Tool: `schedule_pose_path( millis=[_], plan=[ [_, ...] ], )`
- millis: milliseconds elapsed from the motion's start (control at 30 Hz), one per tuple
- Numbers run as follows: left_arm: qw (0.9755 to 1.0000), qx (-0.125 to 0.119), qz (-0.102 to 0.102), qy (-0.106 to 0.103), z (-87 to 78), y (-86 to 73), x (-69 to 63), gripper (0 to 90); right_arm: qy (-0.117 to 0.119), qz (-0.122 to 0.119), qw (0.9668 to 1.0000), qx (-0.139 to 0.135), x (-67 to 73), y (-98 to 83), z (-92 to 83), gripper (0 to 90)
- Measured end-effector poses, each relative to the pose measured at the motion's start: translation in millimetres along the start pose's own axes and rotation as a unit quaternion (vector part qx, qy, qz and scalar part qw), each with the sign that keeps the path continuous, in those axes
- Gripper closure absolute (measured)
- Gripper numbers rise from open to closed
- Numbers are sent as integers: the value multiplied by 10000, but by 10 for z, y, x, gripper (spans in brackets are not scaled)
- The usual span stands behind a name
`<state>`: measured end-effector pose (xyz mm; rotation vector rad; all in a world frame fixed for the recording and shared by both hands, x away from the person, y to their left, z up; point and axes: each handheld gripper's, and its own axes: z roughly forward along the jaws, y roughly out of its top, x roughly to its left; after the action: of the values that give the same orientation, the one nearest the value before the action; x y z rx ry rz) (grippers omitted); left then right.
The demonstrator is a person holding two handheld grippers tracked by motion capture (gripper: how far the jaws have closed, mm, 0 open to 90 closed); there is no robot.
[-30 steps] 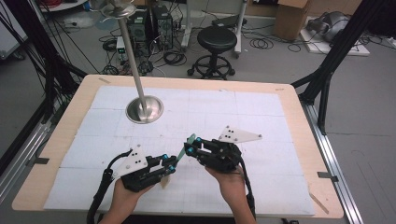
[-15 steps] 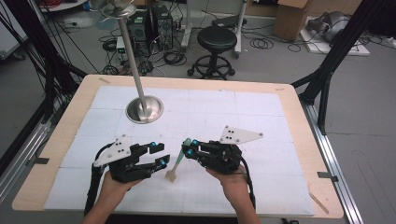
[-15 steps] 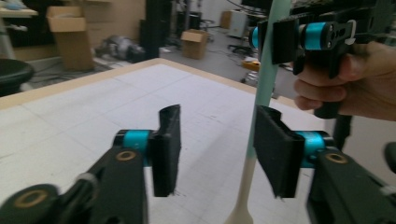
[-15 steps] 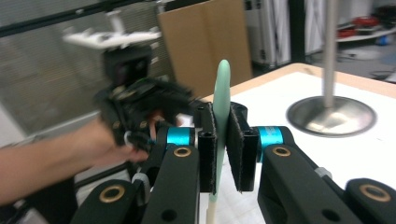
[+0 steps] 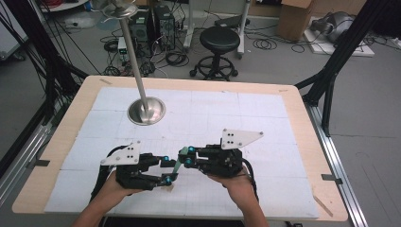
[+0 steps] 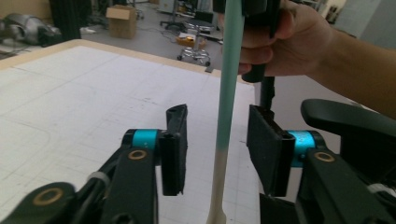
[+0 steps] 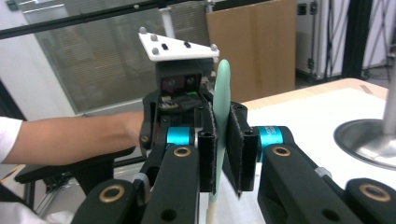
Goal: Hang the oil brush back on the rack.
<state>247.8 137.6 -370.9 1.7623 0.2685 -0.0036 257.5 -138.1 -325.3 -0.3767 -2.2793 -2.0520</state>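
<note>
**Two grippers meet over a green-and-cream spatula**

Taking the round steel stand base [image 5: 146, 110] as the landmark, everything in play sits on the person's side of it, near the front edge of the wooden table [image 5: 302, 118] and its white gridded mat [image 5: 265, 118]. Nearest the camera, two forearms come in from the bottom of the high view, each hand wrapped around a black gripper with cyan joints.

The left gripper [image 5: 166, 169] lies in front of the base and slightly to its right, pointing right. In the left gripper view its jaws stand well apart, released, with the spatula [image 6: 227, 116] hanging upright in the gap and touching neither pad. The spatula's upper part is pale green; its lower part is cream and runs down toward the mat.

The right gripper [image 5: 184, 157] sits just beside the left one, farther right of the base, pointing left, its white three-cornered plate [image 5: 240, 138] on top. In the right gripper view its two pads [image 7: 208, 158] are clenched on the green blade, which rises above them; the left gripper and its plate stand directly behind, blocking the view beyond.

Past the base, a steel pole [image 5: 135, 61] rises from it. Beyond the table's far edge stand a black stool [image 5: 220, 42], computer towers [image 5: 151, 28] with loose cables, and a cardboard box [image 5: 295, 21] on the floor.
</note>
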Motion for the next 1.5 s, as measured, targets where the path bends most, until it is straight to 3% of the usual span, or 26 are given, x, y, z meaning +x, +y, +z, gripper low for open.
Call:
schedule_pose_path(
  millis=[200,333,467,533,700,800,900,1000,1067,1167,1333,1500],
  plan=[
    [9998,51,86,-175,54,-15,-23,728,77,-32,10000,21,10,4,19,830],
    [9998,49,149,-102,61,-18,-27,823,125,-59,9999,20,14,3,29,830],
    [9999,24,152,-52,66,-14,-31,836,92,-85,9999,4,21,4,19,809],
    [9999,21,108,65,64,-12,-23,839,-185,-57,9998,-84,24,4,4,596],
    [9986,14,48,525,8,11,28,839,-819,-13,9958,-411,20,-40,-175,427],
    [9972,-25,45,749,-41,26,70,840,-1207,124,9911,-541,23,-118,-349,360],
    [9944,-131,-90,1047,-111,51,143,839,-1737,157,9835,-473,41,-221,-543,334],
    [9906,-194,-186,1340,-185,100,231,840,-2479,155,9684,-206,59,-351,-733,276],
    [9883,-219,-238,1488,-233,154,292,840,-2832,153,9589,-45,64,-425,-808,219],
    [9844,-328,-339,1694,-303,272,404,840,-3145,178,9490,96,65,-544,-912,193],
    [9768,-551,-424,2024,-414,566,586,840,-3308,281,9433,25,62,-648,-1029,182],
    [9660,-688,-482,2445,-516,808,754,841,-3354,229,9418,-2,75,-642,-1063,182]
  ],
)
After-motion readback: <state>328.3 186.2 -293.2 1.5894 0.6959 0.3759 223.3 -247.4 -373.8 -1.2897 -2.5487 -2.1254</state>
